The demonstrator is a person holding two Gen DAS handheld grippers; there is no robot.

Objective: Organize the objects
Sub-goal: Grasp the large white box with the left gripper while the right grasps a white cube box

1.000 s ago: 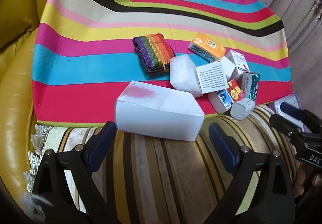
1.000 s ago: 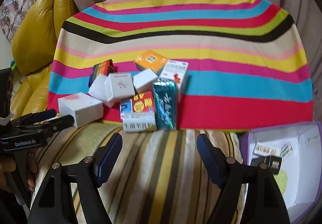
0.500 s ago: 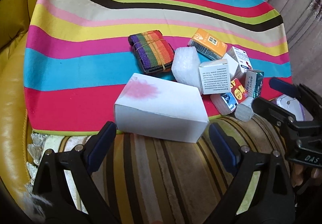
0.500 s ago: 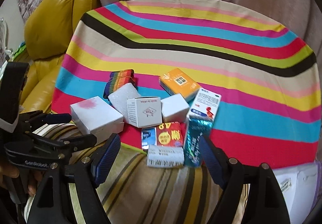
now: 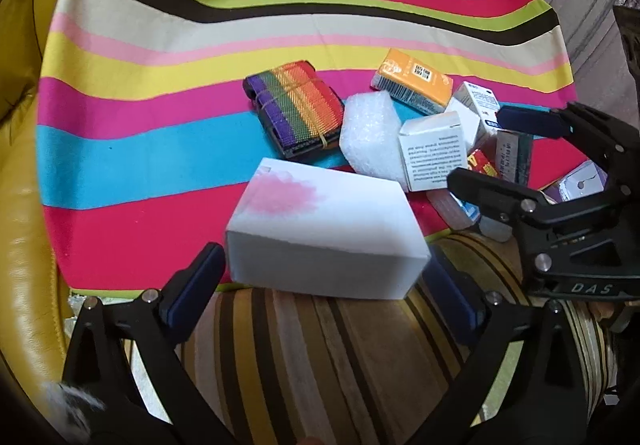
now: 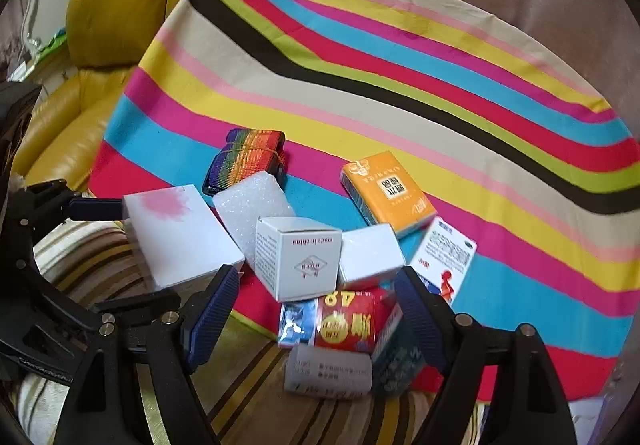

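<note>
A white box with a pink stain (image 5: 326, 233) (image 6: 176, 233) lies at the near edge of the striped cloth (image 5: 160, 57). My left gripper (image 5: 324, 295) is open, its pads on either side of this box, not touching. My right gripper (image 6: 316, 319) is open around a red and blue packet (image 6: 340, 319) and a small white packet (image 6: 328, 369). Behind them lie a white cube box (image 6: 298, 257), a foam block (image 6: 252, 209), a rainbow strap roll (image 6: 246, 157) and an orange box (image 6: 386, 191).
A yellow leather sofa (image 6: 100, 29) stands at the left. A striped brown cushion cover (image 5: 340, 357) lies under both grippers. A purple-rimmed box (image 5: 580, 181) shows behind the right gripper in the left wrist view. A teal packet (image 6: 400, 363) lies by the right pad.
Both grippers have moved forward. The left now brackets the white stained box; the right has swung left and closed in on the pile of small packets.
</note>
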